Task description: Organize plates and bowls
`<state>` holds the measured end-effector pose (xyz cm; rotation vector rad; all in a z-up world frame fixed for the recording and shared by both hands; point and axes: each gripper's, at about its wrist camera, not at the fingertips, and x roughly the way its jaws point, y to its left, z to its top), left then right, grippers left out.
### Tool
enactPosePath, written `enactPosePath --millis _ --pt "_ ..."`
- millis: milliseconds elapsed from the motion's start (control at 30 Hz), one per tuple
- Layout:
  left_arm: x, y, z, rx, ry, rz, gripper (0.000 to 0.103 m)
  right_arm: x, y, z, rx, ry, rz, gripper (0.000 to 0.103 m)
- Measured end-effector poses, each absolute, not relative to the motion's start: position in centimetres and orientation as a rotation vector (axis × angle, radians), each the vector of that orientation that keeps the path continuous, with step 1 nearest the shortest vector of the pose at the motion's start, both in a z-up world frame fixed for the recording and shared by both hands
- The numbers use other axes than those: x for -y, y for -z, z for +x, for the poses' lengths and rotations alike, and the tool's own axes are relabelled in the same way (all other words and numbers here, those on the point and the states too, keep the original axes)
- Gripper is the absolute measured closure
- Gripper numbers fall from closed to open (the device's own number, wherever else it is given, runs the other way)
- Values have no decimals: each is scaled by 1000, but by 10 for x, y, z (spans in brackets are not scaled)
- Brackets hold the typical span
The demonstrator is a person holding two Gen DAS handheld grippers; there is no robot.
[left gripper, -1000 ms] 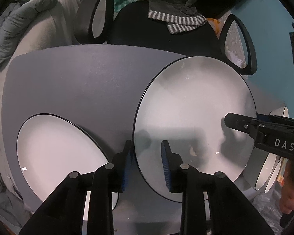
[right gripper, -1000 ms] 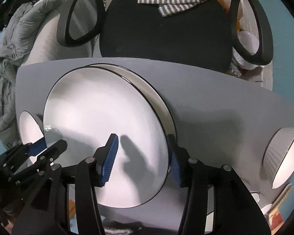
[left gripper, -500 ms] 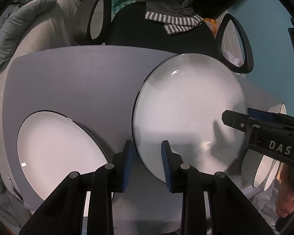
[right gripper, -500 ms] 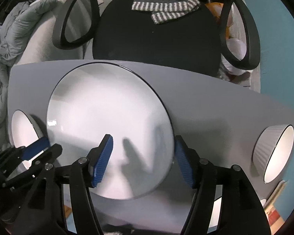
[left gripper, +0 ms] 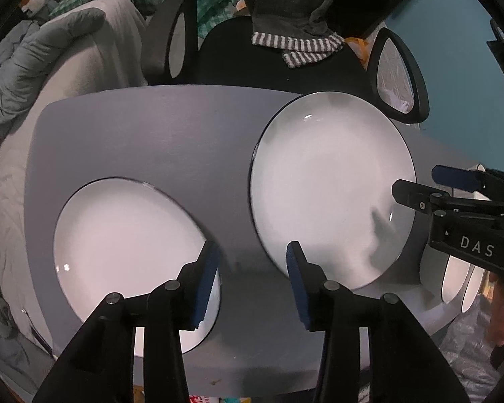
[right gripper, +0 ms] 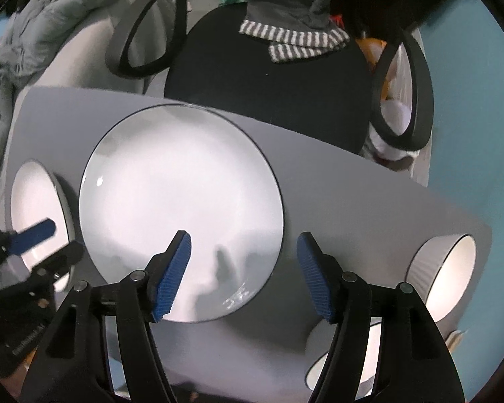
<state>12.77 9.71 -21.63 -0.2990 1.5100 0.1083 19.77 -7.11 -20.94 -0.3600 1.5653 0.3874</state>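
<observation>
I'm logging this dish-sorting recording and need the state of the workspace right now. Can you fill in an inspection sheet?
Surface: grey table, bare between the dishes.
Job's things: large plate lying flat mid-table; second plate beside it near the table's end; ribbed bowl at the opposite end, more white dishes partly visible at the near edge.
Clutter: nothing seen on the table.
Grippers: left gripper and right gripper both open above the table, jaws just widened, nothing between them.
Cables: nothing seen.
Surroundings: black chair with striped cloth; grey bedding; teal floor.
</observation>
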Motion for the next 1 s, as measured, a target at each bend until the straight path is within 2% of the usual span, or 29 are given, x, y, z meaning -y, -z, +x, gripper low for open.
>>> enactPosePath --millis 167,400,667,1000 --pt "-109 206 110 -1496 -121 -325 49 64 203 186 -1547 -421 -418 33" --pt "-129 199 80 -1497 -141 -372 44 51 192 167 -1556 -477 -423 33" --pt "-162 205 39 -1505 -218 -435 44 27 181 139 -1564 -572 -429 33" --pt "-190 208 -21 -1502 -283 -521 44 -8 194 108 -1657 -681 -391 33"
